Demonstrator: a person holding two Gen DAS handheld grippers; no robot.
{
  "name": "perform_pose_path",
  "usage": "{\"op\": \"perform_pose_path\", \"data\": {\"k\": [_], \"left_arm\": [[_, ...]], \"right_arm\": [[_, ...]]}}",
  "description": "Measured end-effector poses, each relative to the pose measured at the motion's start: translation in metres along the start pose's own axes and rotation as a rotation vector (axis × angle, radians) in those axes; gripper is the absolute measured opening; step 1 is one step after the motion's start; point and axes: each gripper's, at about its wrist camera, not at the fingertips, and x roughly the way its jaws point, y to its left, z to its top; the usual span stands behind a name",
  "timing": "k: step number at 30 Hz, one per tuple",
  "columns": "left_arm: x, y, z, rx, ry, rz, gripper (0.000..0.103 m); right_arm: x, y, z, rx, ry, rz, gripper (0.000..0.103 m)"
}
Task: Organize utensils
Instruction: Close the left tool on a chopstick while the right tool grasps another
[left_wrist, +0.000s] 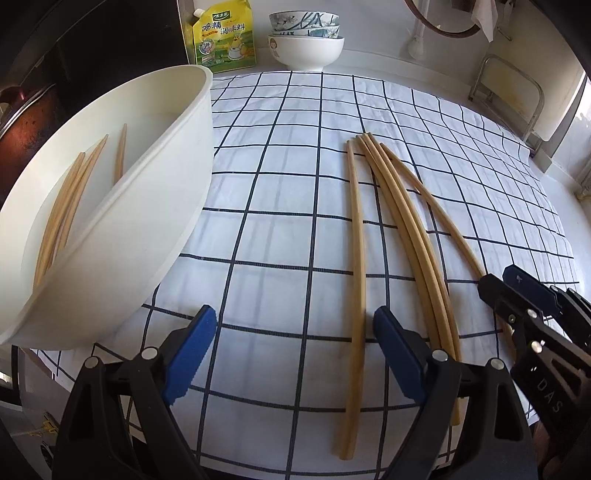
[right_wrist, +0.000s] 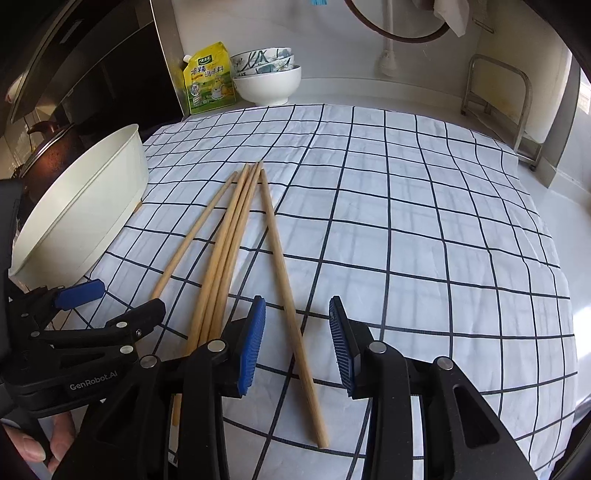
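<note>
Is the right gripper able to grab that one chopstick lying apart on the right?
Probably yes. The right gripper is open with that chopstick already lying between its jaws, untouched, with only bare cloth around it.

Chopsticks (left_wrist: 62, 206) in white tub (left_wrist: 122, 236): lower ends hidden behind its wall. Pouch (left_wrist: 223, 35) top cut off by frame edge.

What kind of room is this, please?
Most likely a home kitchen counter. A yellow pouch of seasoning stands by the stacked ceramic bowls against the wall, a dark lidded cooking pot sits at the left, and wooden chopsticks lie on a checked cloth.
</note>
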Motion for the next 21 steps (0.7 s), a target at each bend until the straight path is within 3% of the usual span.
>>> {"op": "perform_pose_path", "data": {"k": [6,9,11,12,13,16,21], "left_arm": [[0.005,-0.006,0.008,0.005,-0.017,0.004,0.085],[0.003,-0.011,0.012,0.02,-0.026,-0.011,0.07],[0.001,-0.016,0.013,0.035,-0.025,-0.026,0.053],[0.0,-0.018,0.013,0.043,-0.027,-0.032,0.049],[0.0,-0.02,0.012,0.048,-0.028,-0.036,0.041],[-0.003,-0.021,0.011,0.055,-0.029,-0.055,0.011],[-0.005,-0.014,0.01,0.035,-0.004,-0.112,0.007]], "right_arm": [[0.011,0.003,0.002,-0.033,0.003,-0.052,0.034],[0.012,0.006,0.003,-0.054,-0.004,-0.065,0.031],[0.013,0.009,0.003,-0.066,-0.006,-0.062,0.023],[0.013,0.01,0.003,-0.073,-0.006,-0.061,0.014],[0.013,0.012,0.003,-0.084,-0.006,-0.063,0.009],[0.013,0.017,0.002,-0.11,-0.007,-0.077,0.006],[0.009,0.009,0.002,-0.041,-0.004,-0.017,0.006]]}}
